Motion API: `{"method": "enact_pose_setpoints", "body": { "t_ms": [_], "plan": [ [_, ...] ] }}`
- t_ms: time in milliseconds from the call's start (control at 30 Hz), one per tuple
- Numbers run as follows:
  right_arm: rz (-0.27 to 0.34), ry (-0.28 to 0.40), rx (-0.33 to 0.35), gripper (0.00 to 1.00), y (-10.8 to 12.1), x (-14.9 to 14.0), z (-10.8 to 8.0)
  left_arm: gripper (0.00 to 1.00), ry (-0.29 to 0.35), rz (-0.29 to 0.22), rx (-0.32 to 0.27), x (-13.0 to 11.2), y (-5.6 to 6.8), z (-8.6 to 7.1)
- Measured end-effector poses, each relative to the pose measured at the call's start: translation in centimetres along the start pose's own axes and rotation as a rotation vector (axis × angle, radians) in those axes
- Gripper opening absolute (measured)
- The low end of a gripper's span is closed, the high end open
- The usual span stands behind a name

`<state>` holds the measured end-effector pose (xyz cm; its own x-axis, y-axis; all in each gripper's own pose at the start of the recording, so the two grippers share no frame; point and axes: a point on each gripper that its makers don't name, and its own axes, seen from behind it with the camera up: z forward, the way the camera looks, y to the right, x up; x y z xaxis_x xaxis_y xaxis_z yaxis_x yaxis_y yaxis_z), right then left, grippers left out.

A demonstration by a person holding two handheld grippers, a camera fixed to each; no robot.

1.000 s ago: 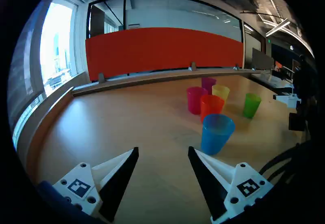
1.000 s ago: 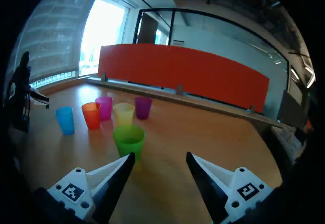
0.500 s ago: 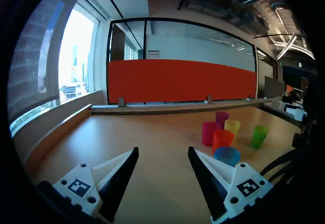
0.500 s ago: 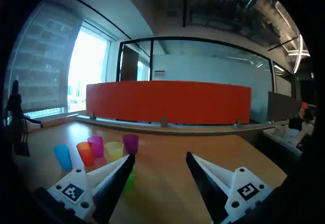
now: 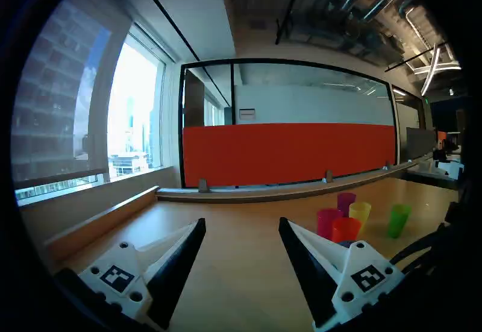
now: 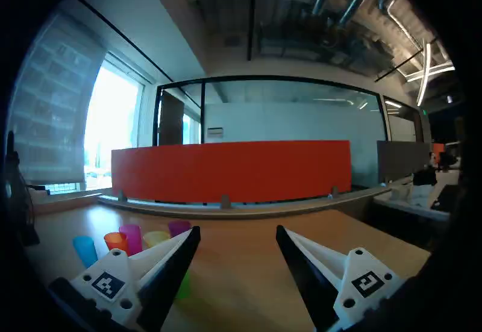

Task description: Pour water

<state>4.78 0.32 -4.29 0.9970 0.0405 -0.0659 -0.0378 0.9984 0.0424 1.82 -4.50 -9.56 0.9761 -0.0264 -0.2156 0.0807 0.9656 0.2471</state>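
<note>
1. Left gripper [image 5: 241, 220]: fingers spread apart, nothing between them.
2. Right gripper [image 6: 238, 228]: fingers likewise spread, gripping nothing.
3. Six cups counted in the right gripper view, all upright on the wooden table [image 6: 253, 272]: one blue cup [image 6: 85, 249], one orange cup [image 6: 114, 241], one pink cup [image 6: 131, 237], one yellow cup [image 6: 153, 237], one purple cup [image 6: 179, 228], one green cup [image 6: 184, 285].
4. Green cup stands nearest the right gripper, partly behind its finger; the other five stand clustered beyond it.
5. One red screen [image 6: 235, 169] runs along the table's far edge.
</note>
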Motion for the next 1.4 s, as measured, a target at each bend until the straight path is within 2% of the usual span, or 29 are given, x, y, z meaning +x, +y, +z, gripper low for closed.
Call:
{"method": "enact_pose_setpoints", "body": {
  "t_ms": [167, 367, 567, 767, 1000, 1267, 1400],
  "plan": [
    [-0.001, -0.011, -0.009, 0.97, 0.0, -0.1, -0.4, 0.90, -0.005, 0.005, 0.005, -0.9, 0.6, 0.2],
    [-0.038, -0.012, -0.030, 0.97, 0.1, 0.4, -0.7, 0.90, 0.003, -0.038, 0.008, -0.6, 1.2, 0.8],
    [-0.053, -0.028, -0.041, 0.97, 0.2, 0.7, -0.6, 0.90, -0.004, -0.056, 0.018, -0.2, 1.4, 1.2],
    [-0.073, -0.046, -0.048, 0.97, 0.1, 0.7, -0.5, 0.90, -0.007, -0.088, 0.032, -0.8, 1.8, 1.2],
    [-0.083, -0.063, -0.064, 0.97, 0.1, 0.9, -0.4, 0.90, -0.015, -0.084, 0.067, -1.9, 1.5, 1.2],
    [-0.052, -0.065, -0.071, 0.97, -0.3, 1.3, -0.2, 0.90, 0.002, -0.068, 0.081, -1.9, 2.4, 0.8],
    [-0.054, -0.069, -0.067, 0.97, -0.5, 1.2, -0.1, 0.90, 0.008, -0.068, 0.088, -1.7, 2.8, 0.6]
  ]
}}
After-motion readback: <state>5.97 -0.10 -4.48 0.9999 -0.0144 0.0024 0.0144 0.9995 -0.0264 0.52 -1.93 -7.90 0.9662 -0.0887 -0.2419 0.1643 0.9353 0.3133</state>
